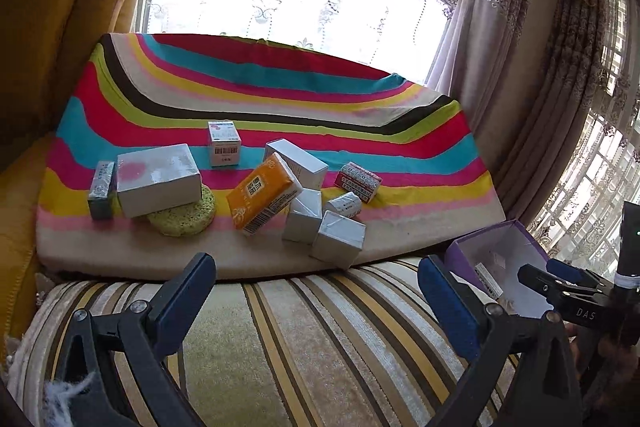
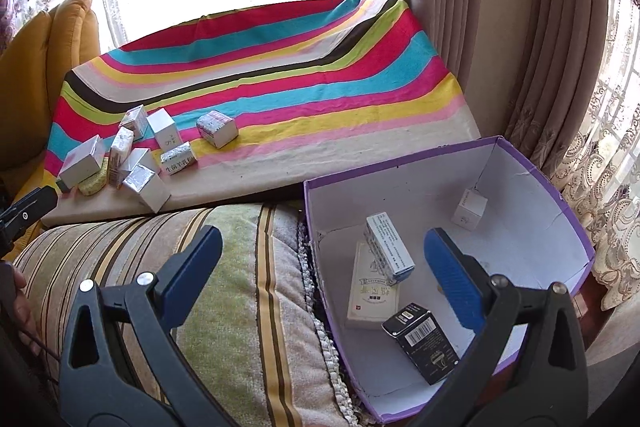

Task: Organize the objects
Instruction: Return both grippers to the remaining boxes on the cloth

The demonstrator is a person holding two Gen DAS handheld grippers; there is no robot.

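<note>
Nearest, the right gripper [image 2: 322,275] gapes empty over the purple box [image 2: 560,203], which holds 4 packets. Left of it, the left gripper [image 1: 316,287] is equally spread. Beyond, loose packets [image 1: 320,211] lean; a careless grab could topple them.

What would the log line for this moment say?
left gripper: open, empty | right gripper: open, over purple box | boxes: on striped cushion

Round yellow-green sponge [image 1: 185,217] half hidden under a white carton [image 1: 159,179], purple-walled cardboard box [image 1: 472,247] mostly blocked by the right gripper [image 1: 560,281], box's near corner [image 2: 384,415] cut off
</note>
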